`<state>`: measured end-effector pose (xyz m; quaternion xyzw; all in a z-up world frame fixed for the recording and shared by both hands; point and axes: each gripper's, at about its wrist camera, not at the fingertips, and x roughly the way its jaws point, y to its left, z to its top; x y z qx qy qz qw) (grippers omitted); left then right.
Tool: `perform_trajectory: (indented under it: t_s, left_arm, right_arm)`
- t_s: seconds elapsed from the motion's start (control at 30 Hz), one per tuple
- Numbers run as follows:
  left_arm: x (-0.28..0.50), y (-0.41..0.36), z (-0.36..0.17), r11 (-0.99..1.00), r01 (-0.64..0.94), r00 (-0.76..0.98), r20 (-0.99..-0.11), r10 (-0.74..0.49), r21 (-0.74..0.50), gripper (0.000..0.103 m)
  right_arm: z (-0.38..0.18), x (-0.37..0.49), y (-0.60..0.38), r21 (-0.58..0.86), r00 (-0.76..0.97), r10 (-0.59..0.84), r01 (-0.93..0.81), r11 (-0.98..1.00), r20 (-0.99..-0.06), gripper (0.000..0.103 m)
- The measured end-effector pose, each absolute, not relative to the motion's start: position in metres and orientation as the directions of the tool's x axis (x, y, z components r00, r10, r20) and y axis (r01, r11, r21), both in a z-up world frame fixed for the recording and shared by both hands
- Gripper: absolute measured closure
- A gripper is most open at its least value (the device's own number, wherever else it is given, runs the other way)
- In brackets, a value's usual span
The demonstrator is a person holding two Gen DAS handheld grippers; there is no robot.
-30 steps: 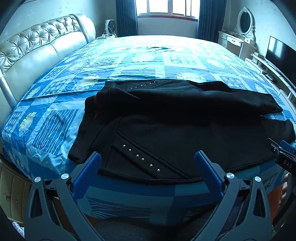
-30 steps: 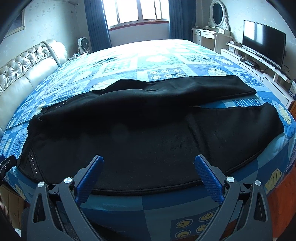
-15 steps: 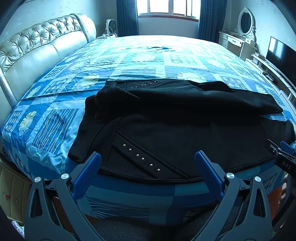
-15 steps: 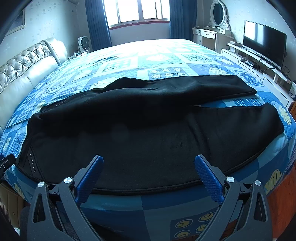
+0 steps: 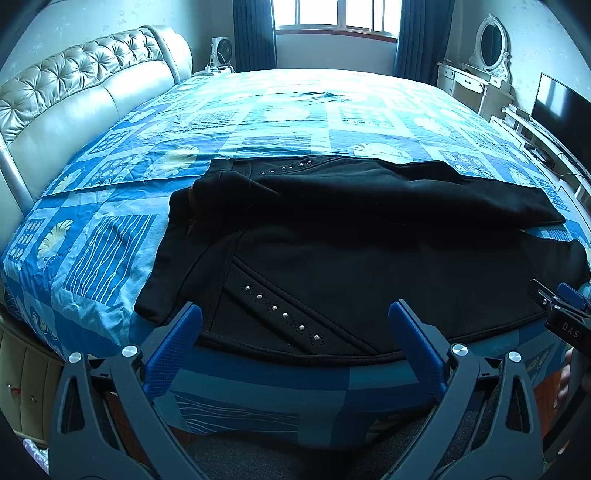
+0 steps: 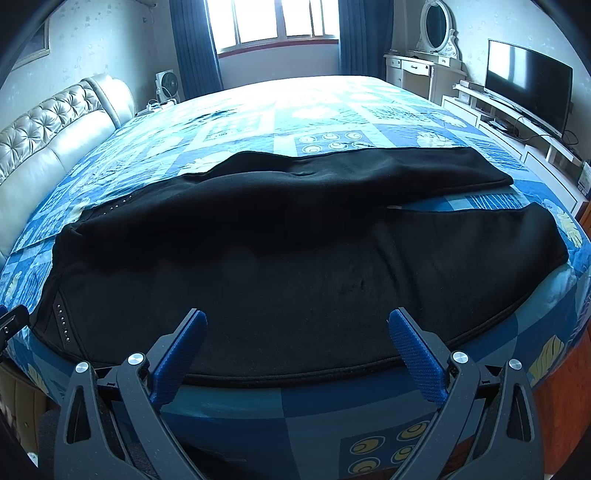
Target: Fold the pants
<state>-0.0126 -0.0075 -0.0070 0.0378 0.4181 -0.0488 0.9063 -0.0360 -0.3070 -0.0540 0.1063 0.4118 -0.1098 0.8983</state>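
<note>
Pants lie spread across the bed just ahead of both tools, legs parted, ready for folding; left gripper and right gripper hover spread wide, empty, poised over the near seam.

A wide bed under a blue patterned quilt fills the room, its tufted leather headboard at left. Daylight enters a window flanked by dark blue curtains. A white dressing table and television stand right.
</note>
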Motion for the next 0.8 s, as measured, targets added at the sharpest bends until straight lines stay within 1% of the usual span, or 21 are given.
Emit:
perform_trajectory:
  t_s: [0.8]
  left_arm:
    - [-0.0126, -0.0069, -0.0077, 0.993, 0.116, 0.643, -0.764, -0.054, 0.027, 0.002]
  right_arm:
    - [-0.0575, -0.0349, -0.303, 0.095, 0.631, -0.109, 0.28, 0.955, -0.768, 0.005]
